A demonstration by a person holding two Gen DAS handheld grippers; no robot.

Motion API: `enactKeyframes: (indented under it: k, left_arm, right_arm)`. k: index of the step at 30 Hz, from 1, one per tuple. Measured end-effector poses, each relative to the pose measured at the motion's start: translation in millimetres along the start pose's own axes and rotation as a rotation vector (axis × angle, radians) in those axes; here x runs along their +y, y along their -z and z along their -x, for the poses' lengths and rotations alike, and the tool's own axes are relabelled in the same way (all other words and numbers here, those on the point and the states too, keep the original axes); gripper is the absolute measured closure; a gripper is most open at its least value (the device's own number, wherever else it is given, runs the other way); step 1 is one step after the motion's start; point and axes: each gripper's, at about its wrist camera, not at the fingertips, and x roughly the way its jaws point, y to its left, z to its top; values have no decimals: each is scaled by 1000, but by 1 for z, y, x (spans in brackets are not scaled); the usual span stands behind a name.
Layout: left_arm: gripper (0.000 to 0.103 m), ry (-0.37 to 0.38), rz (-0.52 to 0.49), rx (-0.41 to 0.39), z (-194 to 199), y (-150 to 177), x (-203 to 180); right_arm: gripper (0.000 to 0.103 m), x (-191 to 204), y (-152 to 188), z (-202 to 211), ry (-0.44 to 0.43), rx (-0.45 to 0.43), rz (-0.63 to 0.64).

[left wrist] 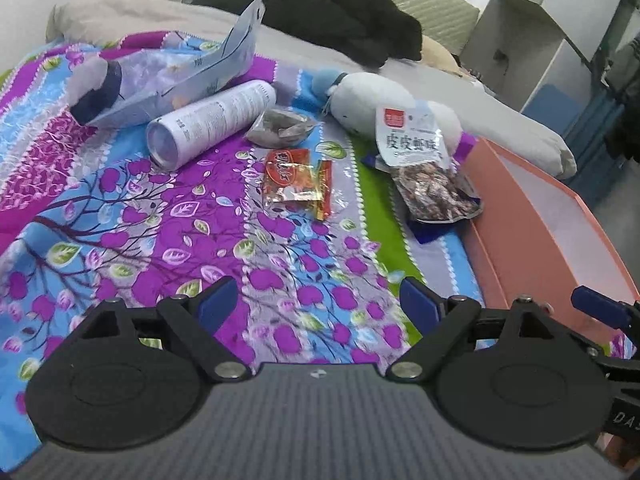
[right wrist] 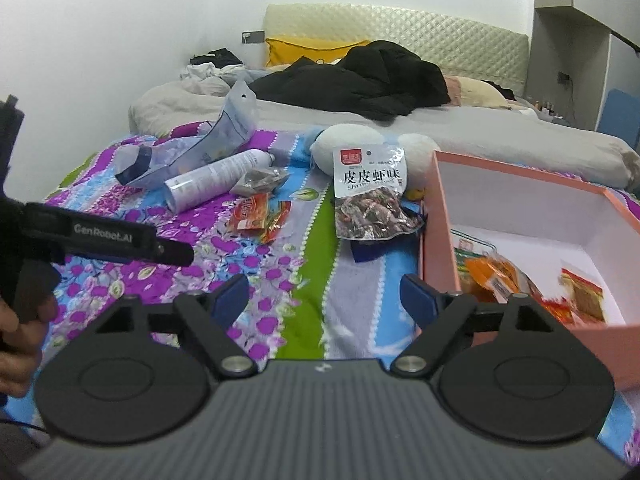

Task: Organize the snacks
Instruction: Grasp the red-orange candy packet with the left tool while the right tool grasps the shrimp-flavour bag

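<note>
On the flowered blanket lie a red snack packet, a small grey-brown packet and a clear bag of dark snacks with a white label. A pink box stands at the right and holds orange and red packets. My left gripper hovers open and empty over the blanket, short of the red packet. My right gripper is open and empty beside the box's left wall. The left gripper's body shows in the right wrist view.
A white spray can and a pale pouch lie at the back left. A white plush toy sits behind the labelled bag. Black clothing and pillows cover the far bed. A hand grips the left tool.
</note>
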Motion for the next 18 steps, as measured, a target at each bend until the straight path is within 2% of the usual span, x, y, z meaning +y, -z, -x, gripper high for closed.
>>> enactKeyframes:
  k: [7,14,18]
  left_arm:
    - [12,5,-8,-1,-57,-24,14]
    - [12,-7,-76,-5,-111,-42,15]
    - [12,-9,-112,-4,-135,-50,15]
  right_arm:
    - [19,8,-25,-55,72,-3,52]
    - [20,3,-56,-121,120,13,54]
    - [20,3,-67,-161,162,53,99]
